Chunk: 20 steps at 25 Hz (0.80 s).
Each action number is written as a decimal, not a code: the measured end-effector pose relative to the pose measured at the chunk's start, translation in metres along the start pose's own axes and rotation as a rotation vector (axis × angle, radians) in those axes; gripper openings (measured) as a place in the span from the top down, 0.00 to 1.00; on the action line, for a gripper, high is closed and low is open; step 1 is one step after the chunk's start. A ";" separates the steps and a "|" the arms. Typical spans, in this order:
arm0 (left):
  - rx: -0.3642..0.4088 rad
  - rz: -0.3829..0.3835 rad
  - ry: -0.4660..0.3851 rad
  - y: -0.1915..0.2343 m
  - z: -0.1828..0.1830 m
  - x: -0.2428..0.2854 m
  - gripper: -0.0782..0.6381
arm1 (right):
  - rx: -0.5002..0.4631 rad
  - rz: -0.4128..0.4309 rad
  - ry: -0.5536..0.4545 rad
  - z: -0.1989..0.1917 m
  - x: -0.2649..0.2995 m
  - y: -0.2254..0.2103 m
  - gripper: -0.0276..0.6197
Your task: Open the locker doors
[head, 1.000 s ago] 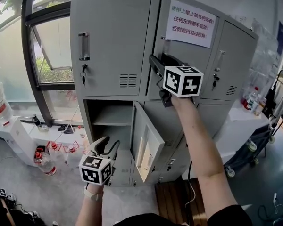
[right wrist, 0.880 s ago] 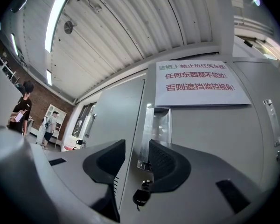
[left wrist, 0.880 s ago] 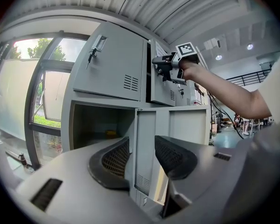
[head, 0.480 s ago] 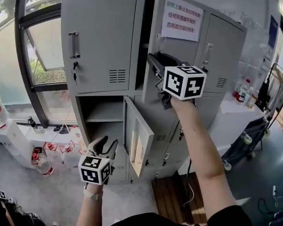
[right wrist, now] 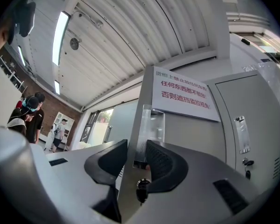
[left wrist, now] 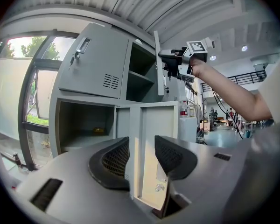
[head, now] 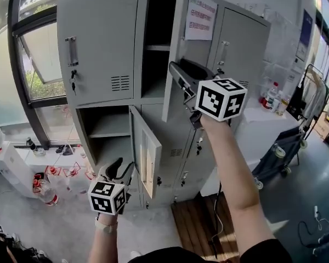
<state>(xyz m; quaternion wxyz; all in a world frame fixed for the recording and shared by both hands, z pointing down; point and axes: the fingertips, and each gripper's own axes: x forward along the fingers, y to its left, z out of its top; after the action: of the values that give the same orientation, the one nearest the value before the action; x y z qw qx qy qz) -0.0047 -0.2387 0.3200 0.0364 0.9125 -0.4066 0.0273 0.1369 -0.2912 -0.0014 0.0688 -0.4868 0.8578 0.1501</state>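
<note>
The grey locker (head: 98,43) stands ahead. Its top middle door (head: 175,64), with a red-lettered notice (head: 200,16), hangs partly open and shows a dark shelf inside. My right gripper (head: 175,71) holds this door at its free edge. In the right gripper view the door edge (right wrist: 130,139) and its clear handle (right wrist: 151,122) lie between the jaws of the right gripper (right wrist: 136,149), which are opening slightly. The lower left door (head: 145,152) stands open. My left gripper (head: 120,167) hangs low before it, open and empty (left wrist: 142,148).
The top left door (head: 115,15) and the top right door (head: 238,53) are closed. A window (head: 27,64) is at the left, with bottles (head: 46,188) on the floor. A white table (head: 263,125), a cart (head: 285,147) and a wooden pallet (head: 194,223) are at the right.
The top middle door has swung outward with my right gripper on its edge, baring the shelf inside. The left gripper has barely moved.
</note>
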 end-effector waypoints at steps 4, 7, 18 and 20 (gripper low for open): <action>0.010 -0.020 0.001 -0.021 0.001 0.002 0.65 | -0.003 -0.005 -0.019 0.008 -0.028 -0.005 0.72; 0.015 -0.041 0.007 -0.038 -0.002 0.006 0.65 | -0.008 -0.014 -0.026 0.012 -0.049 -0.011 0.72; 0.011 -0.063 0.004 -0.072 -0.003 0.023 0.65 | -0.014 -0.049 -0.057 0.026 -0.122 -0.040 0.77; 0.013 -0.072 0.008 -0.078 -0.004 0.027 0.65 | -0.016 -0.069 -0.064 0.028 -0.134 -0.048 0.79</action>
<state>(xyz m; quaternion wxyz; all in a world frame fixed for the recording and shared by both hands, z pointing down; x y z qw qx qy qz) 0.0713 -0.2068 0.3224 0.0329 0.9266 -0.3733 0.0321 0.2462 -0.1958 -0.0014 0.0976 -0.5114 0.8367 0.1700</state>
